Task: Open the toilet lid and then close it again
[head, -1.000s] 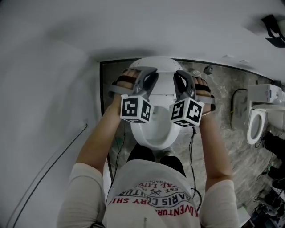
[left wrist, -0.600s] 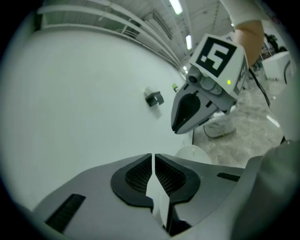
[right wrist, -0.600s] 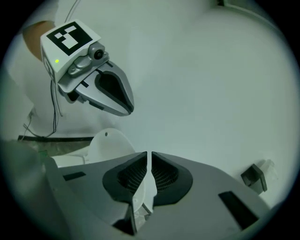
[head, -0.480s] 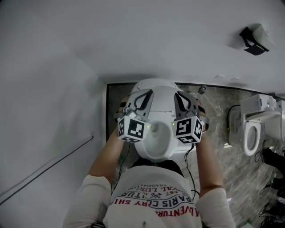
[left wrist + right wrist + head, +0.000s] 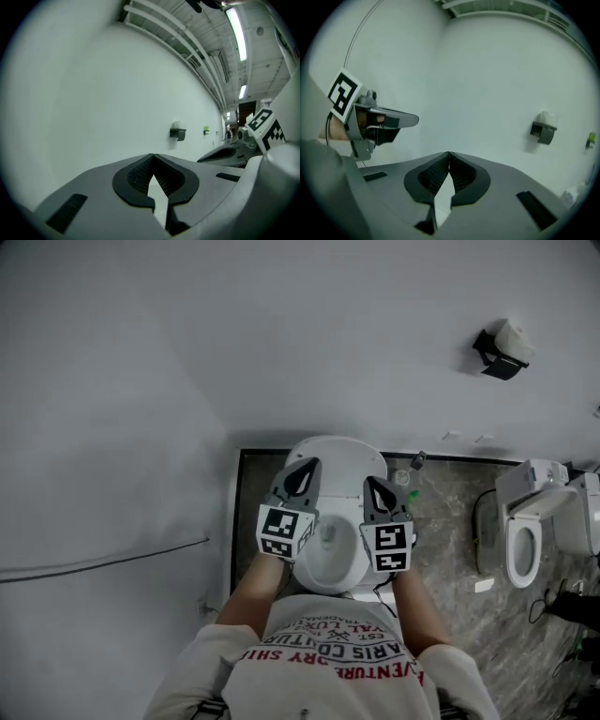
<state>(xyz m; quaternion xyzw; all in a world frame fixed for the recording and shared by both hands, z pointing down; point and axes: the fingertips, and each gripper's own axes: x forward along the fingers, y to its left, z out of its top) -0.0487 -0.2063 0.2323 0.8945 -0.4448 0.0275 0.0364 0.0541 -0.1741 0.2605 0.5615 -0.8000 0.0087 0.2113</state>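
Observation:
The white toilet [image 5: 334, 454] stands below me against the wall, its middle hidden by both grippers, so I cannot tell how the lid stands. My left gripper [image 5: 300, 471] hangs over the toilet's left half, raised and pointing at the wall. In the left gripper view its fingertips [image 5: 152, 155] meet with nothing between them. My right gripper [image 5: 379, 486] hangs over the right half, also shut and empty, as its own view [image 5: 449, 153] shows. Each gripper shows in the other's view, the right gripper [image 5: 233, 153] and the left gripper [image 5: 382, 123], side by side and apart.
A toilet paper holder [image 5: 502, 346] hangs on the white wall to the right. A second toilet [image 5: 527, 538] stands further right on the marble floor [image 5: 450, 521]. A small bottle [image 5: 413, 465] sits beside the near toilet. A thin cable [image 5: 103, 559] runs along the left wall.
Both grippers have lifted off the toilet's sides, drawn closer together and rolled upright. The left jaws have closed. The whole view has pulled back and up from the toilet.

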